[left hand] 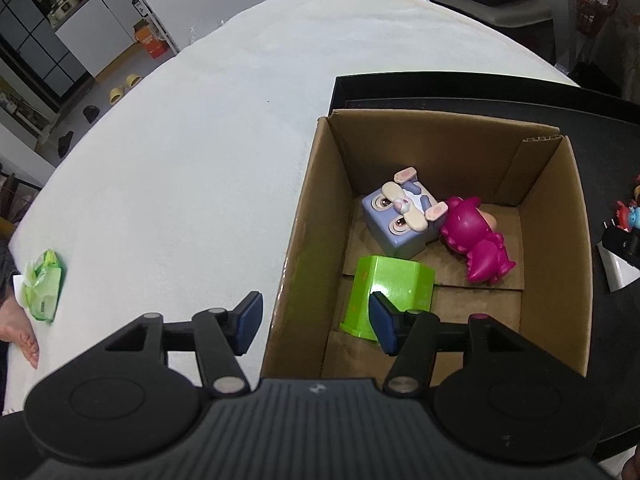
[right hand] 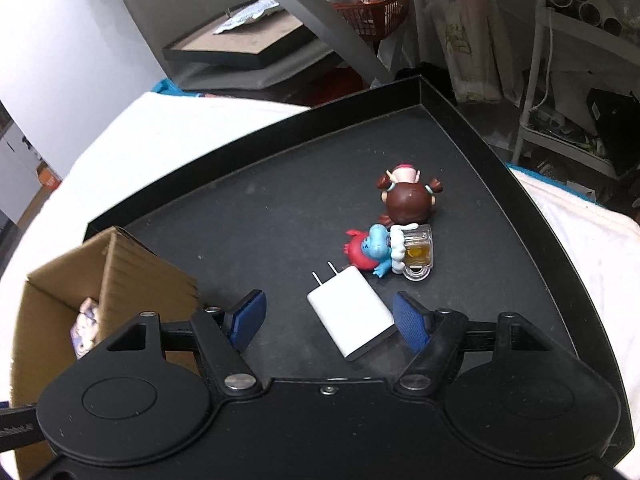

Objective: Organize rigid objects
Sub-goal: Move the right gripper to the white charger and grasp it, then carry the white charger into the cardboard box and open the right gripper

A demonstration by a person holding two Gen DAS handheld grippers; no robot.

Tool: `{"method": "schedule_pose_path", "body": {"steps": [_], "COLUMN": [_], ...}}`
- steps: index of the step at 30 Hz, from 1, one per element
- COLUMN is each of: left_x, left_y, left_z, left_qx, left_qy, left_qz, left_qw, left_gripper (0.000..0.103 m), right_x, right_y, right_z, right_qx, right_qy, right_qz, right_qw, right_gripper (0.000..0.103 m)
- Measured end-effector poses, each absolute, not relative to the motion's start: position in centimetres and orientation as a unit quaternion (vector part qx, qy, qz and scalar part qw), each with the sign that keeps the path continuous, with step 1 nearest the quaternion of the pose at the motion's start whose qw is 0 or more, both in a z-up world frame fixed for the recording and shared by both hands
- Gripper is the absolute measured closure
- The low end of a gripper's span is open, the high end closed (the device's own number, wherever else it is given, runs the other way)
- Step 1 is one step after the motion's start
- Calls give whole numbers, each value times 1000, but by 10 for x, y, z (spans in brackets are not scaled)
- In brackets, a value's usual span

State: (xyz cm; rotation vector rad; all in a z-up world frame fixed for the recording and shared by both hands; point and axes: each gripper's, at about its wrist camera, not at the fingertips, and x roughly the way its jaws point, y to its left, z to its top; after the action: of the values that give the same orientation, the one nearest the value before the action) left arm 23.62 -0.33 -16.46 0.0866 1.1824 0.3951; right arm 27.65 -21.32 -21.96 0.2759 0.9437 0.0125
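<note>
1. Left wrist view: nearest my lens, the left claw [left hand: 316,322] hangs spread wide and empty over the near left wall of the cardboard box [left hand: 304,216]. One blue pad sits outside that wall over the white surface [left hand: 208,128], the other above the green block [left hand: 386,294] inside. Deeper in the box lie a lilac cube-shaped rabbit toy [left hand: 404,216] and a magenta dinosaur figure [left hand: 478,238], touching each other. I judge this claw has nothing left to do here. A green packet [left hand: 42,284] lies well apart, at the surface's left edge, beside a hand [left hand: 18,330].

2. Right wrist view: nearest my lens, the right claw [right hand: 329,322] is also wide open and holds nothing. The white charger [right hand: 352,312] lies flat on the black tray [right hand: 248,216], between the two pads and closer to the right one; whether that pad touches it I cannot tell.
   - Its long axis runs diagonally, prongs pointing up-left and away from me, so it sits skewed to the closing line. I would turn the claw to square up before closing.
   - Just beyond it cluster a red-and-blue figure [right hand: 368,250], a clear yellow-filled piece [right hand: 416,254] and a brown-haired doll [right hand: 410,198].
   - The box stands to the left on the tray, so the right claw is the nearer one for the charger.
</note>
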Motion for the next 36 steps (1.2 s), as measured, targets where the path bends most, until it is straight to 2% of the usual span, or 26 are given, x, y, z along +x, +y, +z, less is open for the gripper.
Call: {"method": "schedule_pose_path", "body": {"steps": [5, 6, 7, 9, 36], "left_x": [237, 237, 236, 237, 206], "left_y": [-6, -6, -5, -4, 27], "left_z": [-164, -164, -164, -165, -165], "left_qx": [46, 45, 44, 42, 11], "left_qy": [556, 557, 558, 558, 545], "left_qz": [191, 193, 196, 199, 164], "left_qw": [808, 807, 806, 804, 822], "left_gripper": [46, 46, 46, 46, 46], "right_x": [282, 282, 281, 279, 244], "right_y": [-209, -207, -205, -201, -209], "right_z": [-231, -233, -234, -233, -160], "right_qx": [111, 104, 96, 79, 101], "right_qy": [458, 460, 461, 457, 364], "right_qz": [2, 4, 6, 8, 39], "right_qw": [882, 882, 882, 886, 925], "right_gripper": [35, 42, 59, 65, 67]}}
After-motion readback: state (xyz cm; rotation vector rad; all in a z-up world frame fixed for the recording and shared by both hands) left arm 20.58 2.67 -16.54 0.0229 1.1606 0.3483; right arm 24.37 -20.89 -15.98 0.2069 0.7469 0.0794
